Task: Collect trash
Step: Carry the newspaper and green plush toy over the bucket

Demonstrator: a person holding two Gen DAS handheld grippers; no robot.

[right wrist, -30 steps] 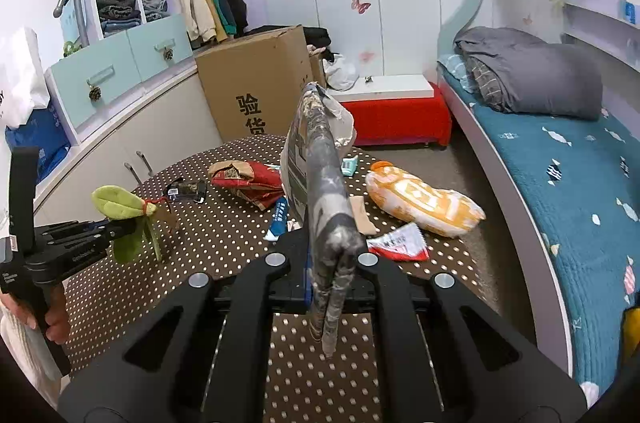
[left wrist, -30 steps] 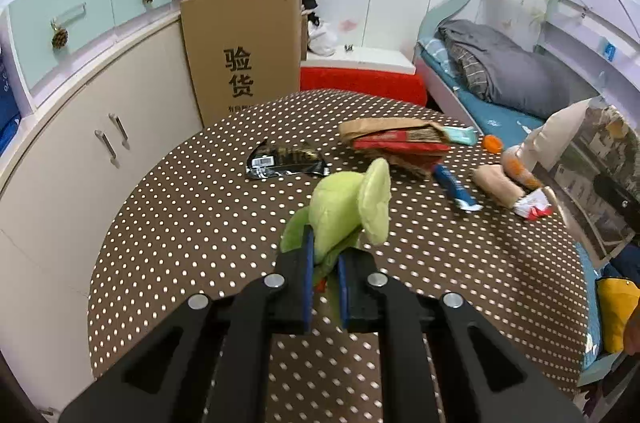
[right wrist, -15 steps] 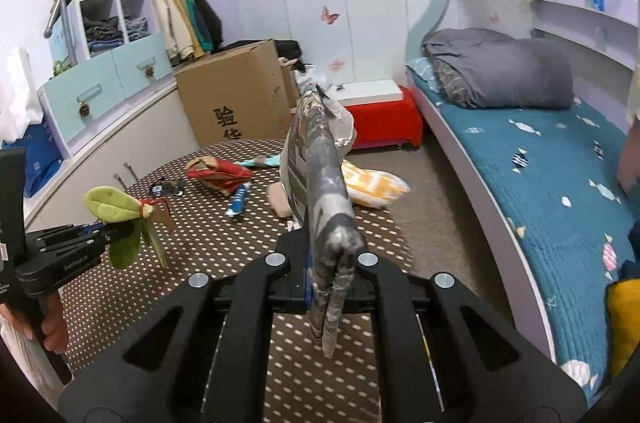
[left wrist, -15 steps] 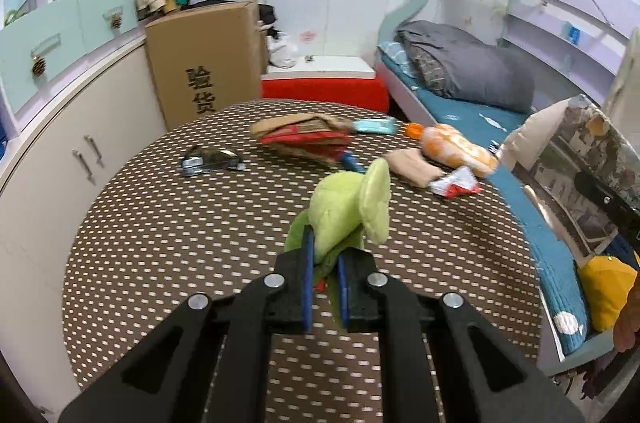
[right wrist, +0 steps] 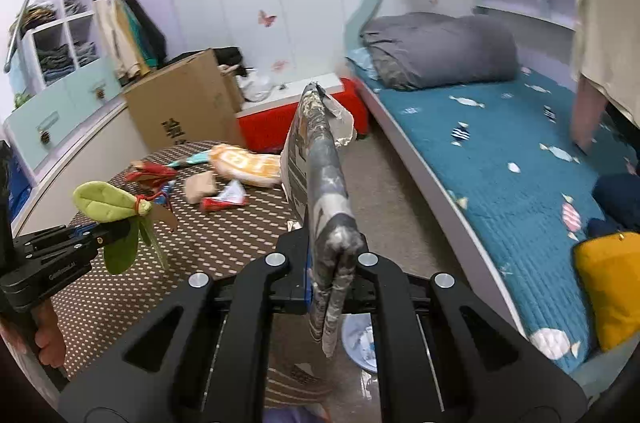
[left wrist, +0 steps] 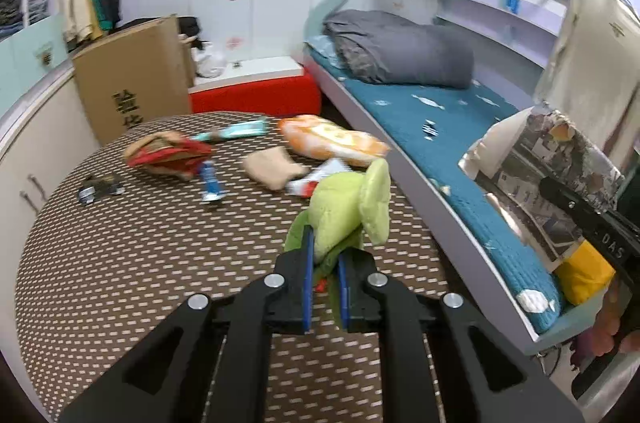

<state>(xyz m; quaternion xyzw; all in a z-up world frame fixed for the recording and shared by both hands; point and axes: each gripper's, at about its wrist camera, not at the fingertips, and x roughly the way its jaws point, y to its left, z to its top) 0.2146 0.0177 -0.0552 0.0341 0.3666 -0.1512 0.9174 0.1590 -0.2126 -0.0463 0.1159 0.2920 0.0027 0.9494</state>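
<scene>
Left wrist view: green plush toy [left wrist: 344,207] pinched between the fingers of the left gripper [left wrist: 325,293], held up above the near half of the polka-dot table [left wrist: 120,263], off the surface. Right wrist view: right gripper [right wrist: 329,287] clamped on a crumpled printed paper bag [right wrist: 320,183], bag standing upright out of the jaws, mouth at top, torn edge visible. Bag sits just past the table's right edge, over the floor between table and bed [right wrist: 500,151]. The left wrist view shows the same bag [left wrist: 552,167] well to the right of the toy, apart from it.

Loose trash on the far half of the table: orange snack packet [left wrist: 332,139], red wrapper pile [left wrist: 168,155], tan pouch [left wrist: 272,167], small red-white wrapper [left wrist: 316,179], blue tube [left wrist: 210,183], dark wrapper [left wrist: 100,185], teal stick pack [left wrist: 240,131].

Judgement: toy looks headed for the bag. Risks: bag mouth is pressed nearly flat by the side-on pinch, so the toy may catch on the rim and fall to the floor. Toy is gripped low on its leaves or stem, soft fabric, so it could slip or swing. Thin paper already torn, may rip further under load. Frames are motion-blurred, so alignment is hard to read.

Cardboard box [left wrist: 132,79] and red bench [left wrist: 256,95] behind the table.
</scene>
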